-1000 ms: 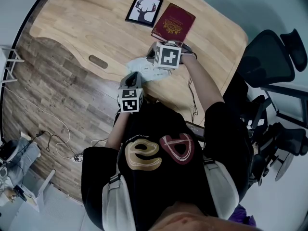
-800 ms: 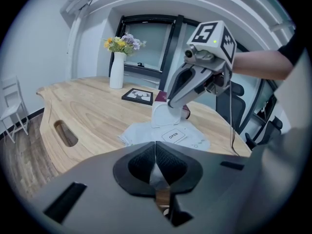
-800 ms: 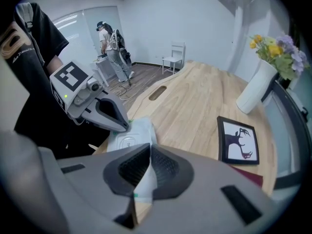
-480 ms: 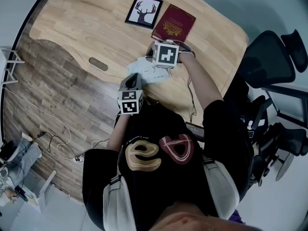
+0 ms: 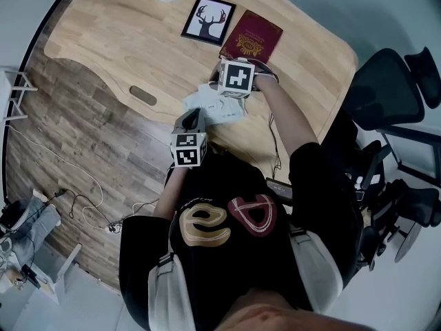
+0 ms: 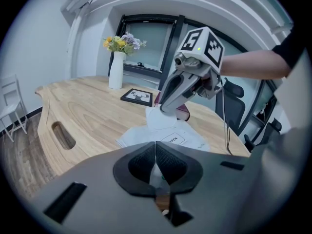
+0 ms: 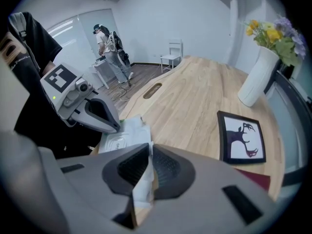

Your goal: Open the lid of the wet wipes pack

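Head view: the wet wipes pack [image 5: 219, 107] lies by the near edge of the table [image 5: 124, 33]. The left hand-held gripper [image 5: 193, 116] meets its near end and the right hand-held gripper [image 5: 231, 88] comes down on its far end. I judge that one anchors the pack while the other pulls.

Left gripper view: the jaws are closed on a thin white edge of the pack, likely to keep the soft wrapper from sliding. Beyond them the OPEN label [image 6: 171, 140] lies flat, and a white flap [image 6: 157, 118] stands raised under the other tool.

Right gripper view: the jaws have just been opening a little, yet the flap sits pinched between the pads. I cannot tell whether it is the lid's tab or the wrapper's end seam. With the label flat, the lid looks unopened.
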Motion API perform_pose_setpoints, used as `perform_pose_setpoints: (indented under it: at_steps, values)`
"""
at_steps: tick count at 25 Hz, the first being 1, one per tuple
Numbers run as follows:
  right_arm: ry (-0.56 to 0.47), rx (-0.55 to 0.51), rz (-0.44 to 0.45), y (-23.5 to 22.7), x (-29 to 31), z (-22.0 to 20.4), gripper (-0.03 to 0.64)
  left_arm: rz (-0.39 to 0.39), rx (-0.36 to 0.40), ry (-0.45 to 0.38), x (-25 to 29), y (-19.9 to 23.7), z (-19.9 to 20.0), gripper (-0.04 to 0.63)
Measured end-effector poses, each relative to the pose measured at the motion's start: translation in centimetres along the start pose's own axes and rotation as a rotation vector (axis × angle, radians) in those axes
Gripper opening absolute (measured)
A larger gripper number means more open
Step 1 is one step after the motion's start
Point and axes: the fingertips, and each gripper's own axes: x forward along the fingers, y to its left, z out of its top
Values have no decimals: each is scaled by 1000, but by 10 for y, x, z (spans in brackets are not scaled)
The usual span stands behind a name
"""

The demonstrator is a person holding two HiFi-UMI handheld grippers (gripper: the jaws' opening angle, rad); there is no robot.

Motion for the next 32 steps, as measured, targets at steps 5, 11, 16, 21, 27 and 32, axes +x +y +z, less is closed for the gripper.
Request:
perform_pose_setpoints:
  at_steps: [5,11,16,21,27,32]
  values:
    - [-5,29,6,-8,5,-1,42,1,-13,-6,1,2,2,17]
    - [-31,78,8,-15,13,-4,54,5,-7,13,3,5,-4,17]
    - [-42,98,15,-19,18,-5,58,0,-1,14,4,6,-1,17]
    - [-48,125,22,-20,21,-8,61,1,3,23,5,6,-2,17]
    - [-52,161,-27,-25,21,-11,81,-5,-6,18,5,6,-1,17]
    - [-148,230,-47,-29,10,0,107,-2,-4,22,4,7,-2,17]
